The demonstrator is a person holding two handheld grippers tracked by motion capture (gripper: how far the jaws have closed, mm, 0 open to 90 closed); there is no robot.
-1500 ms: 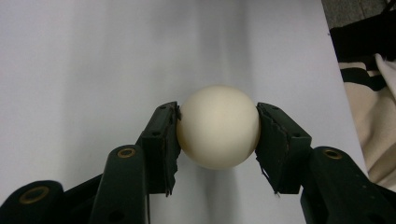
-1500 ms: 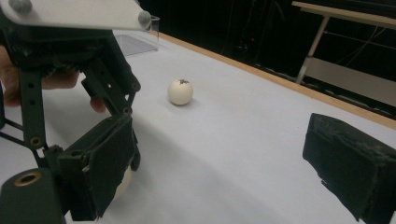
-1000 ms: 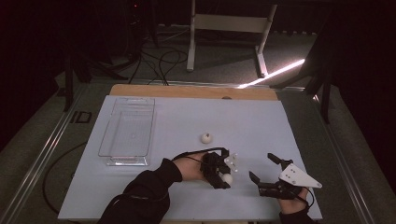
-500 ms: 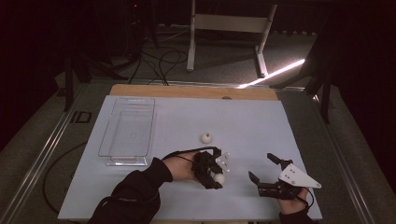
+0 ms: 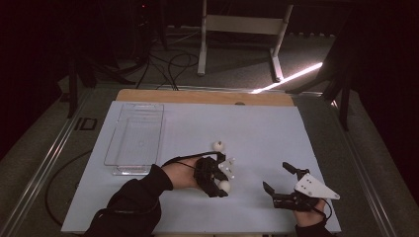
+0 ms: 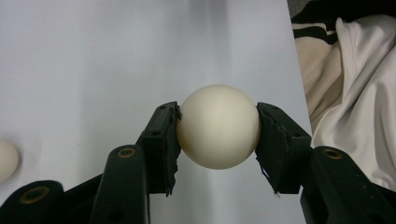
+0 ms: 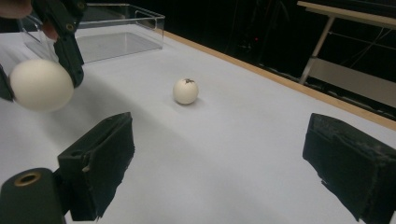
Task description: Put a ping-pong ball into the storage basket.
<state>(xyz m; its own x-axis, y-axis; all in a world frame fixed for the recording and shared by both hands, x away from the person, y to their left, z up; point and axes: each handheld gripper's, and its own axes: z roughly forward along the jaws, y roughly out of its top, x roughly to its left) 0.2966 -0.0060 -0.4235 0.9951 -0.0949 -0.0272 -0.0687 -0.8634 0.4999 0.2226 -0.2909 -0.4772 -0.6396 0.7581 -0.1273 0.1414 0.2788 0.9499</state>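
In the high view, the left gripper (image 5: 219,183) lay over the middle of the white desk (image 5: 257,128), reached by a dark-sleeved forearm from the bottom edge. Its fingers were closed on a white ball (image 5: 224,186). A second white ball (image 5: 218,145) rested on the desk a little farther away, apart from the gripper. A clear plastic tray (image 5: 134,138) stood toward the left of the desk, well apart from both balls. The right gripper (image 5: 284,181) sat near the desk's right front, its grey plate on top, with its fingers spread wide and nothing between them.

In the left gripper view, the two black fingers (image 6: 161,140) pressed against opposite sides of the white ball (image 6: 218,126), which sat squarely between the pads above the white desk (image 6: 93,56). The edge of the other ball (image 6: 7,158) showed at the far left. Pale cloth (image 6: 350,93) lay beyond the desk's edge on the right.

In the right gripper view, the fingers (image 7: 100,158) stood wide apart and held nothing, with bare desk (image 7: 224,154) between them. The second ball (image 7: 186,90), bearing a small dark mark on top, rested on the desk ahead. At upper left the left gripper (image 7: 35,84) gripped its ball (image 7: 41,84) clear of the surface, and the clear tray (image 7: 116,32) stood behind it.
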